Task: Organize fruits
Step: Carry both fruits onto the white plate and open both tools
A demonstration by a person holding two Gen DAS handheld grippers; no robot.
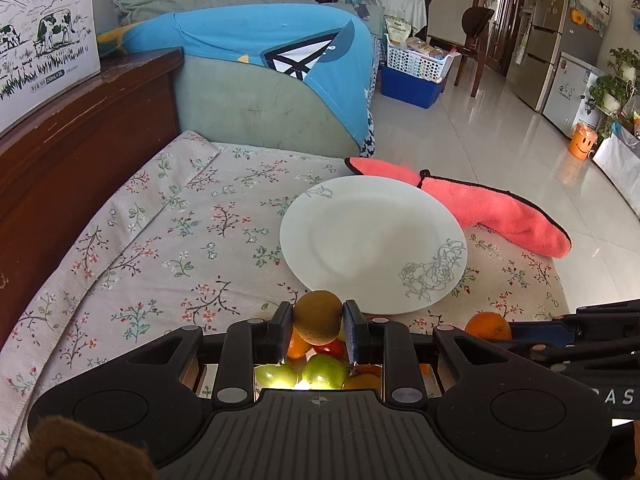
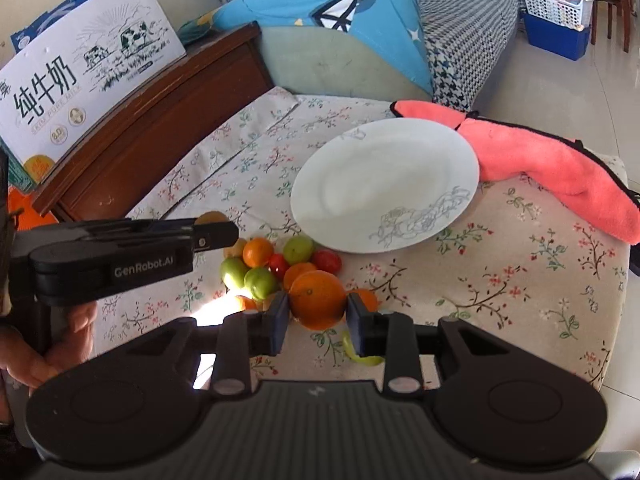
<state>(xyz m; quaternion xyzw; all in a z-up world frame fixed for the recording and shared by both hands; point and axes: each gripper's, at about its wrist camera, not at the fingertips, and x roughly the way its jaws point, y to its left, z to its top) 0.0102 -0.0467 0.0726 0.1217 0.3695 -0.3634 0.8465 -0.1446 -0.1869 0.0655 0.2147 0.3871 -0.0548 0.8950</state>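
My left gripper (image 1: 318, 320) is shut on a brown kiwi (image 1: 319, 315) and holds it above a pile of fruit (image 1: 320, 372), just short of the white plate (image 1: 372, 240). My right gripper (image 2: 318, 312) is shut on a large orange (image 2: 317, 298), which also shows in the left wrist view (image 1: 488, 326). The fruit pile (image 2: 276, 264) of green, orange and red fruits lies on the floral tablecloth in front of the plate (image 2: 384, 184). The plate holds nothing. The left gripper (image 2: 212, 236) appears from the side in the right wrist view.
A pink towel (image 1: 492, 208) lies behind and right of the plate, at the table's edge. A wooden cabinet (image 1: 80, 136) with a milk carton box (image 2: 88, 68) stands on the left. A sofa with a blue cover (image 1: 280, 60) is behind the table.
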